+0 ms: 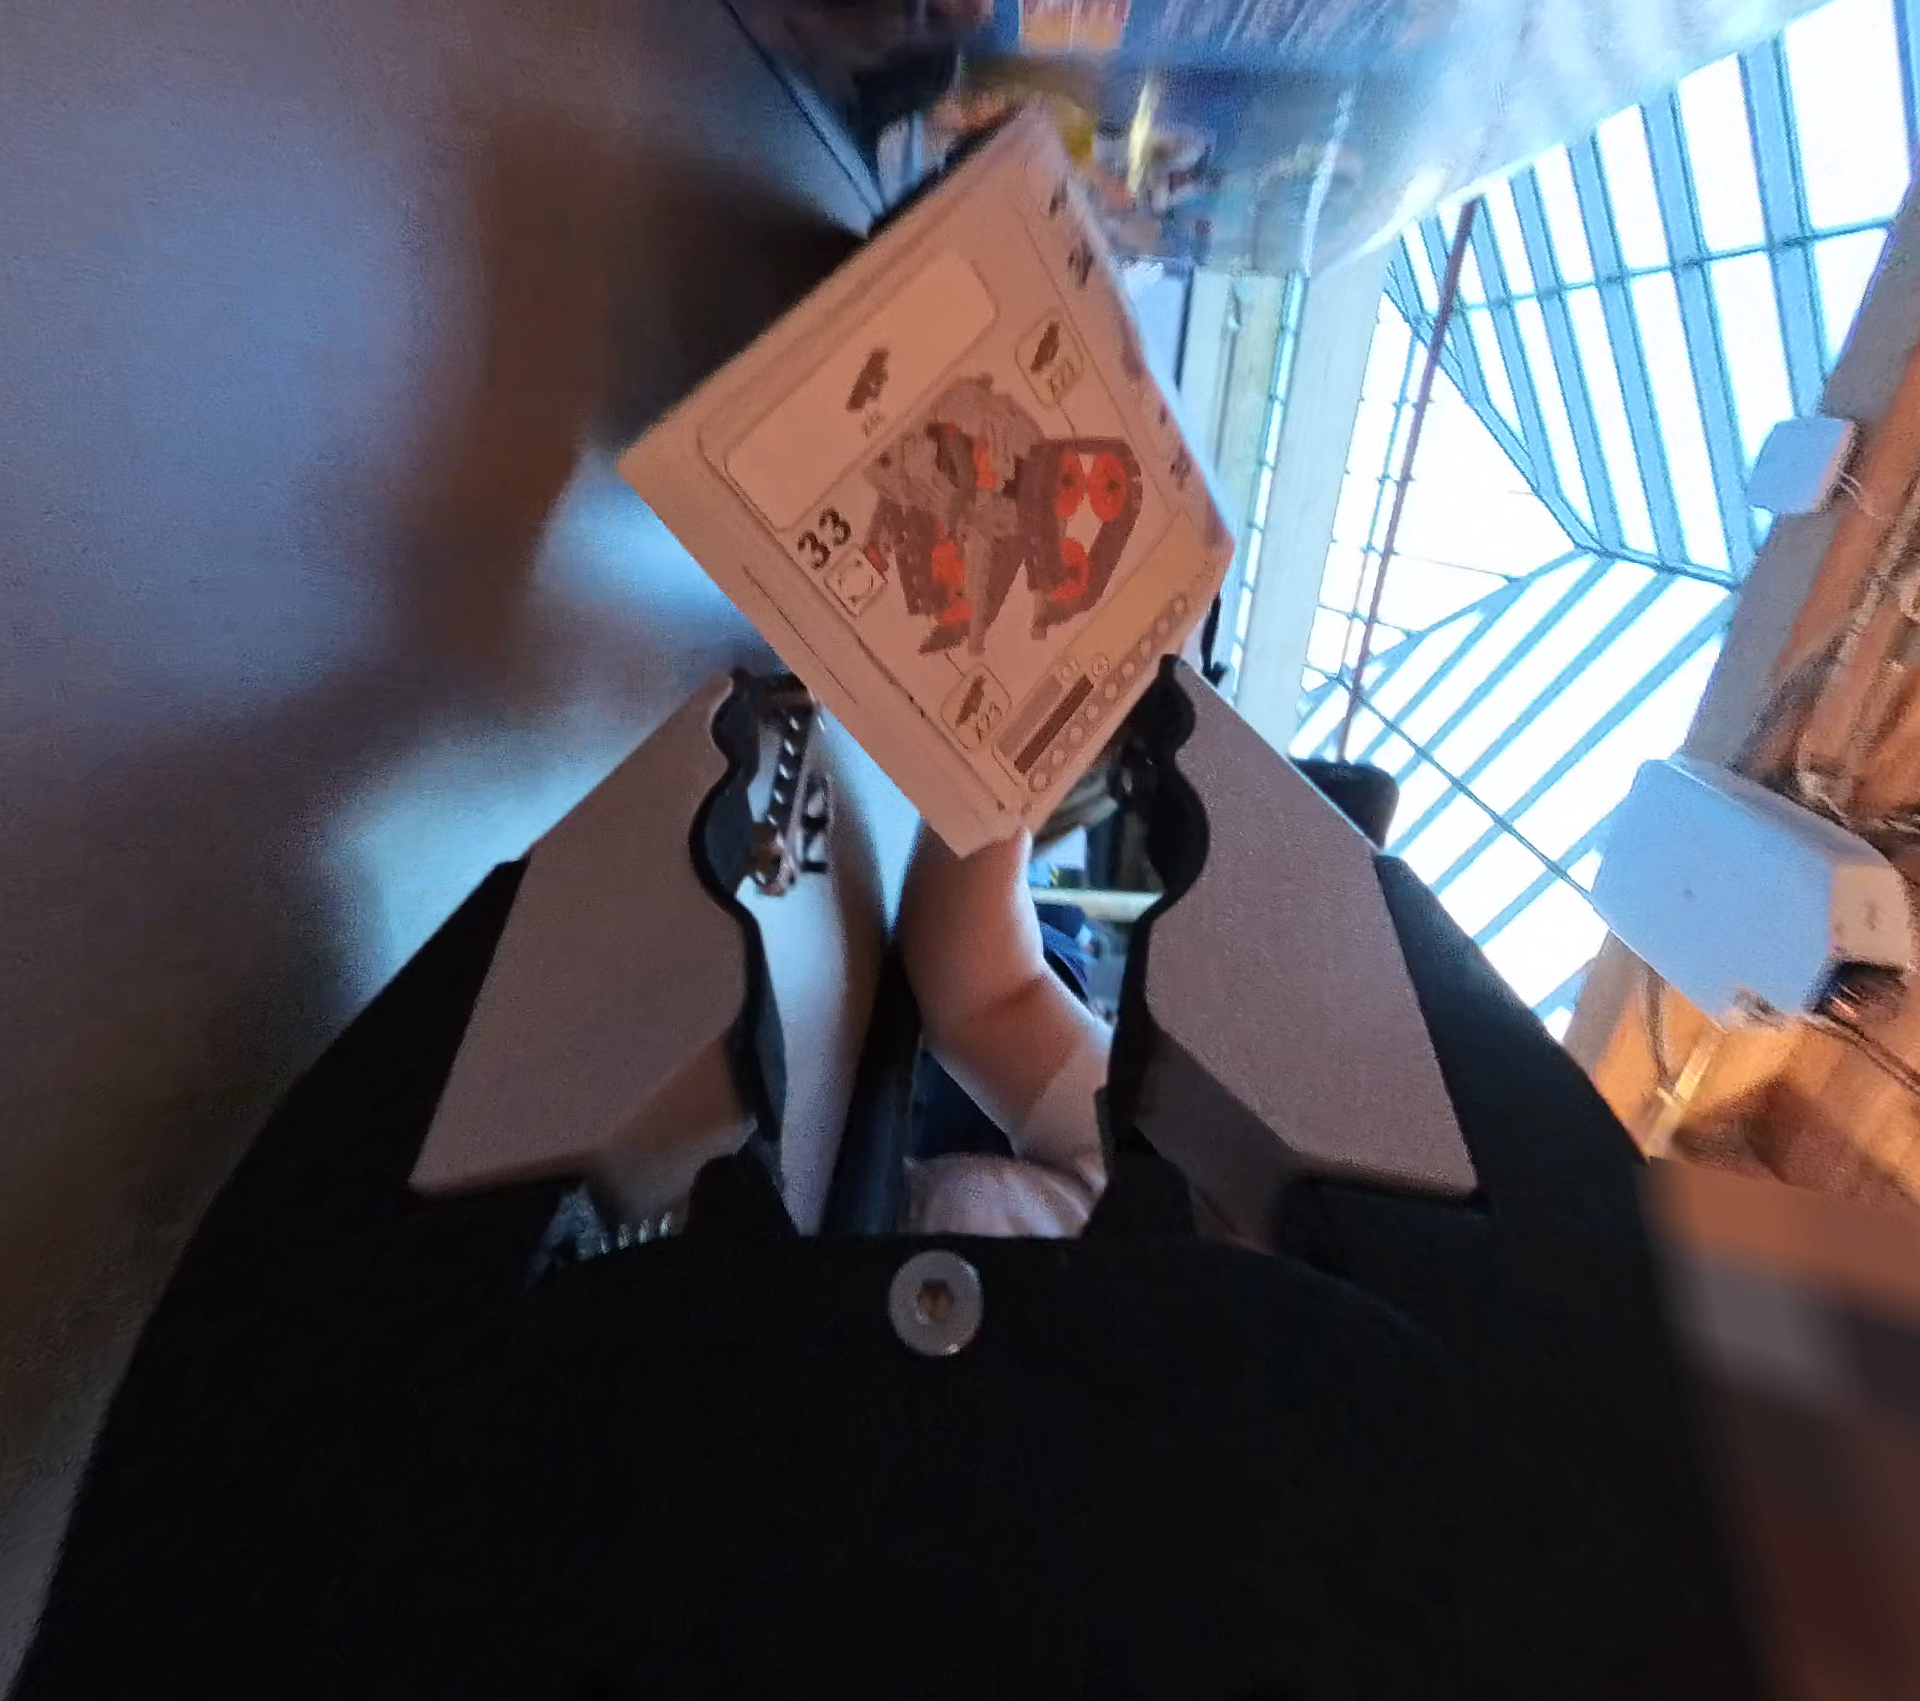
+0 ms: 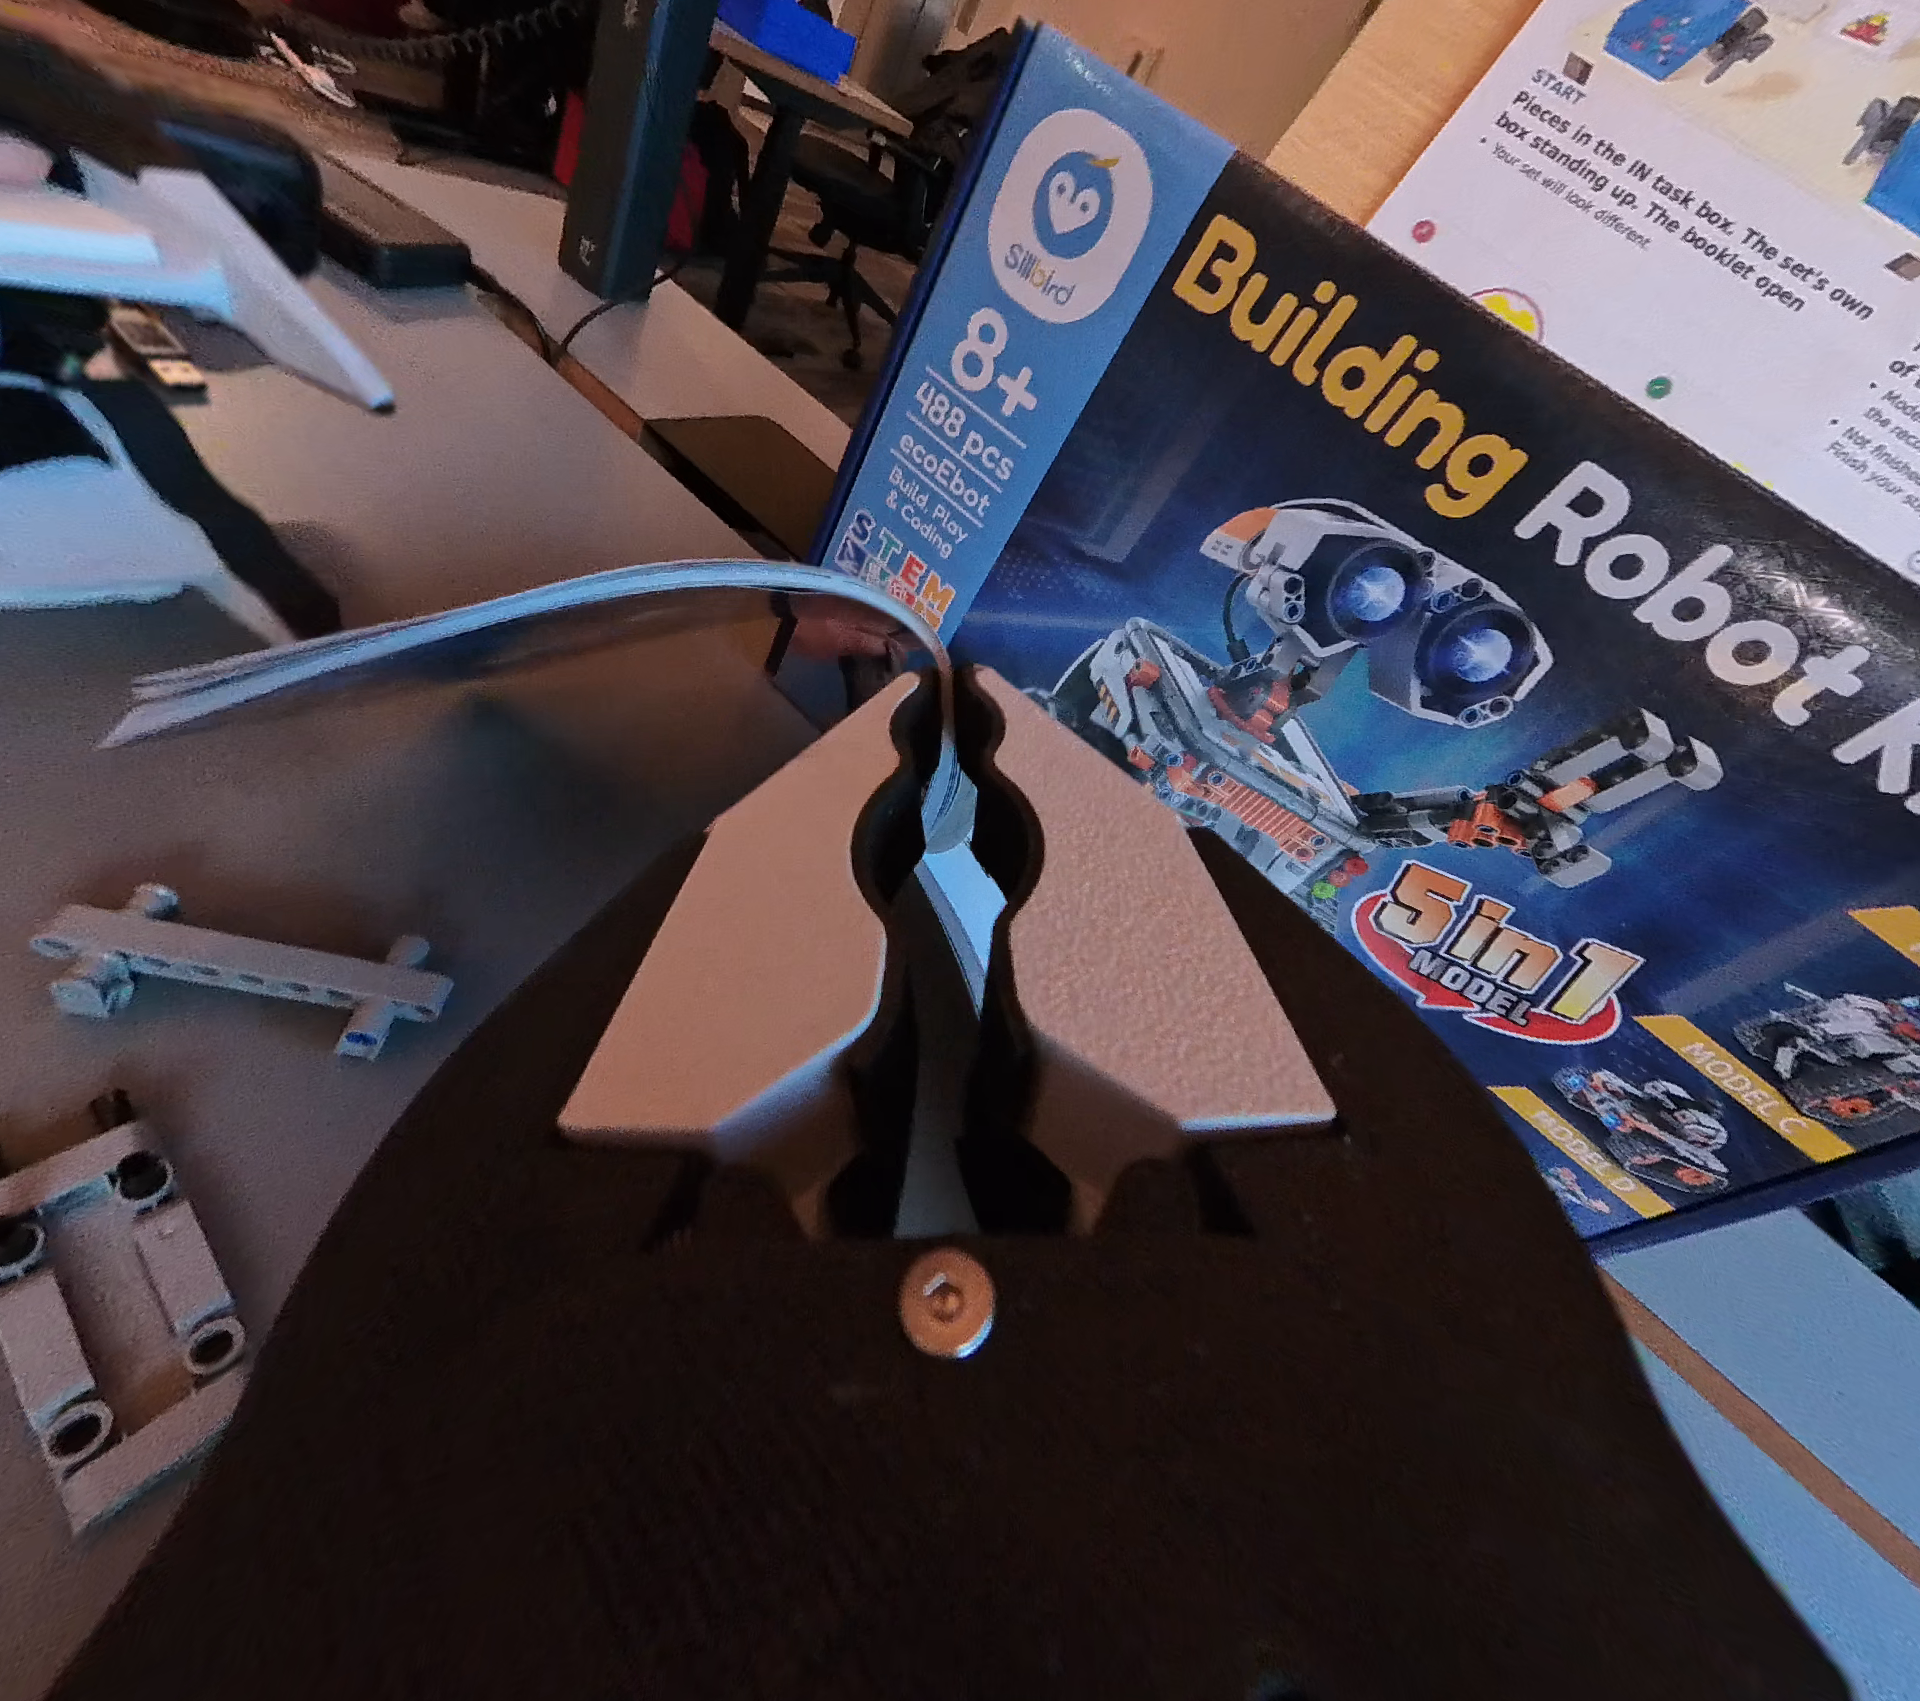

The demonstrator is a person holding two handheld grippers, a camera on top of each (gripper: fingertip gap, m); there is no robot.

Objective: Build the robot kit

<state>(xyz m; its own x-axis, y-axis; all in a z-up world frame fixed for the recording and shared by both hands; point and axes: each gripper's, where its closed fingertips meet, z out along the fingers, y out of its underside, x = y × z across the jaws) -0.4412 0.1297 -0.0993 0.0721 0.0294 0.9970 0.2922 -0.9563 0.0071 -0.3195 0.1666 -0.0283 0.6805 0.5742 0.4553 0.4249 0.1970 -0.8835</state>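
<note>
Item: booklet [image 2: 540, 643], pinched in my right gripper [image 2: 940, 716].
Its pages arc left over the counter [image 2: 499, 488]; my left gripper [image 1: 951, 716], fingers wide, holds nothing, facing a page just ahead.

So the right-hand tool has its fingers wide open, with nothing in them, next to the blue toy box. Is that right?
Not quite. The right wrist view shows the right gripper shut on the booklet's curled pages, not open and empty. It is indeed beside the blue toy box.

Left gripper [image 1: 951, 716]: jaws wide apart, nothing between fingertips, aimed upward. Right gripper [image 2: 940, 695]: jaws nearly closed, tips pinching thin curved pages.
</note>
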